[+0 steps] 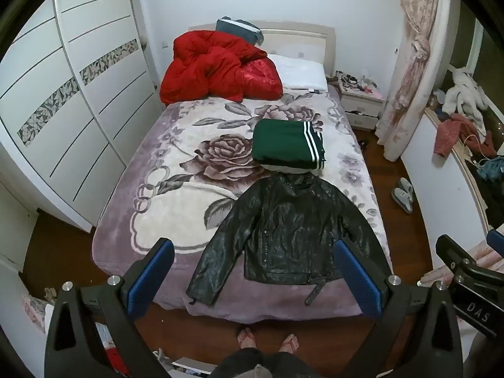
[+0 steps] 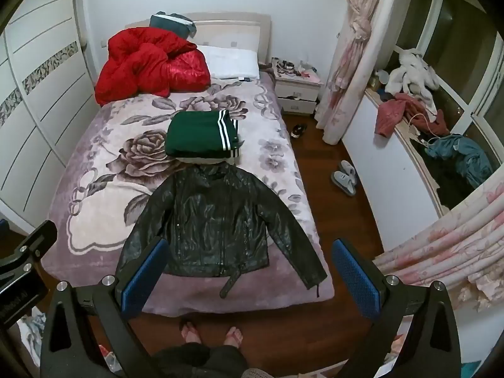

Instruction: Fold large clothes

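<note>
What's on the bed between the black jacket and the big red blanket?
A folded green garment with white stripes lies between the jacket and the red blanket, touching the jacket's collar. Both views show it.

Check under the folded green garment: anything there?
A pale layer peeks out under the folded green garment at its near edge, above the black jacket. What it is, is covered.

Bare blanket (image 1: 163,208) left of the black jacket (image 1: 283,233); folded green garment (image 1: 288,145) blocks beyond its collar.
</note>
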`<state>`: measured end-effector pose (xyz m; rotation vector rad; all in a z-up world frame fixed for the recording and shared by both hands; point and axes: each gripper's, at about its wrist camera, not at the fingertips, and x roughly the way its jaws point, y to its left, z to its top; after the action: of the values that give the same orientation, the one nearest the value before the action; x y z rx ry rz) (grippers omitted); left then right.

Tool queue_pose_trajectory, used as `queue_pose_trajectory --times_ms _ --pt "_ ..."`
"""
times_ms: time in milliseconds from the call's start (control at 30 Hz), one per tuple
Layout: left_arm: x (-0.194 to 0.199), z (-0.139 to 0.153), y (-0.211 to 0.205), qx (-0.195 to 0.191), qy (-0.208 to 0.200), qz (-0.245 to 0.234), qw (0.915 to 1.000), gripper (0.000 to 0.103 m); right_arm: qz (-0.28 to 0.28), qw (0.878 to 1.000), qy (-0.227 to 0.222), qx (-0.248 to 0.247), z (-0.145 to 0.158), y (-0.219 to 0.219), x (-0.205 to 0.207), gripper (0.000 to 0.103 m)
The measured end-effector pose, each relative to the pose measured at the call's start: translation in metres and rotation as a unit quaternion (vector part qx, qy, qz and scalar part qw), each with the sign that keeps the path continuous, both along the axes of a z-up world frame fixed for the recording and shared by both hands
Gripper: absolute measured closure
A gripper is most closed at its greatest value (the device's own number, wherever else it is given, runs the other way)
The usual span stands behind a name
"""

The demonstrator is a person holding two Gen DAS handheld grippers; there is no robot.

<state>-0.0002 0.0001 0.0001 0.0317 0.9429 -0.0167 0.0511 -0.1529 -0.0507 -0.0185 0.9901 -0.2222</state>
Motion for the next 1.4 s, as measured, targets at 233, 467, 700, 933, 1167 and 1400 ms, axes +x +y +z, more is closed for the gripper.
queue_pose_trajectory --times_ms 233,467,700,933,1167,1400 --pt "0.000 0.000 0.000 0.000 -0.005 -0.001 1.0000 0.000 -0.001 1.000 -0.004 0.000 0.002 0.000 -0.003 0.000" --pt "0.000 0.000 0.000 0.001 -0.005 -0.001 1.0000 0.000 0.000 1.000 -0.006 0.003 0.002 -0.002 -0.007 0.000" --pt "0.000 0.000 0.000 0.001 -0.008 -0.001 1.0000 0.000 0.001 1.000 -0.012 0.006 0.010 0.000 -0.009 0.000" --pt "0.001 0.000 0.001 -0.001 -0.009 0.000 1.0000 0.000 0.002 1.000 -0.013 0.006 0.011 0.001 -0.013 0.000" --pt "0.001 0.000 0.001 -0.001 -0.011 -0.001 0.9999 0.000 0.002 1.000 -0.014 0.006 0.011 0.000 -0.014 0.000" --pt "0.002 0.002 -0.001 -0.002 -0.011 -0.001 0.9999 0.000 0.002 1.000 -0.016 0.007 0.009 -0.001 -0.014 0.000"
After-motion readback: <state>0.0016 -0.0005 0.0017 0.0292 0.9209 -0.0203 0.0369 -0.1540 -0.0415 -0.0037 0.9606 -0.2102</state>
